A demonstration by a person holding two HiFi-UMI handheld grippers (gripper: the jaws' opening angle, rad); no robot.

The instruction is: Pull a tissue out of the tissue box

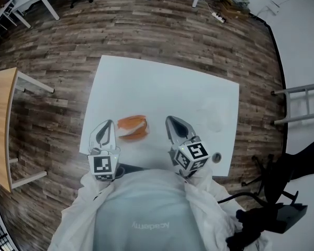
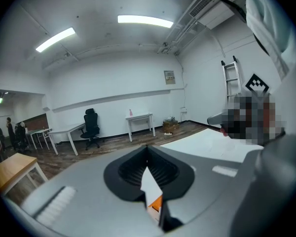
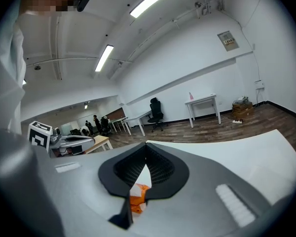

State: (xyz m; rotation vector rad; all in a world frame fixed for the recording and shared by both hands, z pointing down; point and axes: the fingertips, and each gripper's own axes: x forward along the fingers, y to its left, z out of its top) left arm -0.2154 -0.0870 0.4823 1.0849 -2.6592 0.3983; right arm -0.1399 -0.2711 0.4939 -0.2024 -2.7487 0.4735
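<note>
Person stands at the near edge of a white desk (image 1: pixel 162 82), one tool in each hand. The orange tissue box (image 1: pixel 132 128) lies on the desk near that edge, between the two tools and touching neither. No tissue can be made out coming from it.

Left tool (image 1: pixel 110 123): jaws pressed together, nothing between them, tip just left of the box. From its own camera the closed tips (image 2: pixel 147 147) meet in a point, and a bit of the orange box (image 2: pixel 156 203) shows through the gap below them.

Right tool (image 1: pixel 169 119): jaws also closed together and empty, tip just right of the box. Its camera shows the tips (image 3: pixel 146 145) touching, with a sliver of the orange box (image 3: pixel 137 197) under them.

Both tools point forward and slightly down, marker cubes near the person's white sleeves.

Other stuff: a small round thing (image 1: pixel 216 158) at the desk's near right corner, too small to tell what it is. A wooden side table (image 1: pixel 0 124) stands left of the desk, on the plank floor (image 1: pixel 146 30). A power strip (image 1: pixel 218 17) lies on the floor at the far side. A black office chair (image 2: pixel 91 127) stands by the far wall.
</note>
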